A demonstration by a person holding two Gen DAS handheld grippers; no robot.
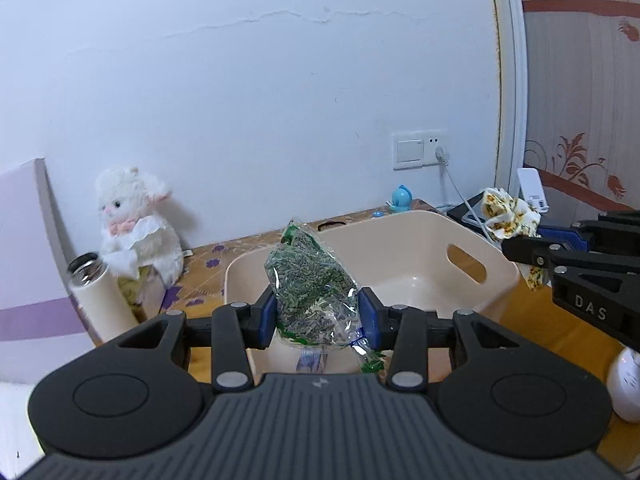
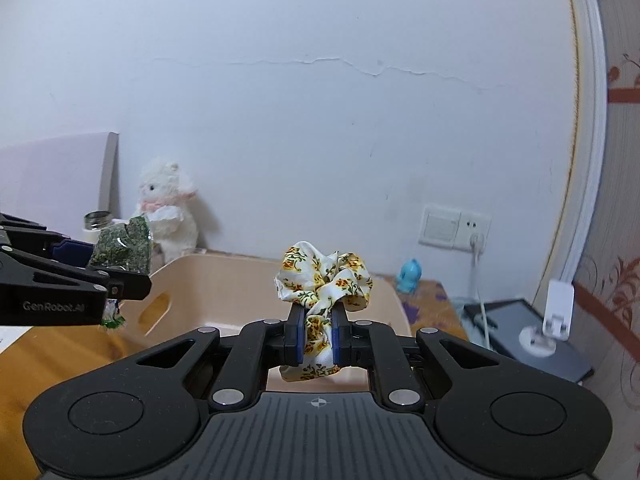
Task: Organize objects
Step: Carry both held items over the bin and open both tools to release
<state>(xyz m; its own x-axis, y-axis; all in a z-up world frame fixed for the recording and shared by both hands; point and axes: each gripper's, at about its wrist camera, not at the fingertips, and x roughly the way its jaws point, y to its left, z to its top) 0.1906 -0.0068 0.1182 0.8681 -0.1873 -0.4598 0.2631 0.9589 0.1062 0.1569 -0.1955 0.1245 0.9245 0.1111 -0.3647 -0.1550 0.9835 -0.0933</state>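
Observation:
My left gripper point(image 1: 318, 316) is shut on a clear bag of green dried leaves point(image 1: 312, 284) and holds it above the near edge of a beige plastic bin point(image 1: 472, 240). My right gripper point(image 2: 318, 336) is shut on a white floral scrunchie point(image 2: 324, 280) and holds it above the bin's point(image 2: 216, 276) near rim. The right gripper also shows in the left wrist view point(image 1: 516, 246) with the scrunchie point(image 1: 508, 216), right of the bin. The left gripper shows in the right wrist view point(image 2: 116, 276) with the bag point(image 2: 122, 248), left of the bin.
A white plush lamb point(image 1: 136, 220) and a white thermos point(image 1: 100, 292) stand at the back left by a purple box point(image 1: 28, 248). A blue toy point(image 1: 402, 198), a wall socket with cable point(image 1: 420, 150) and a dark tablet point(image 2: 528, 332) are at the back right.

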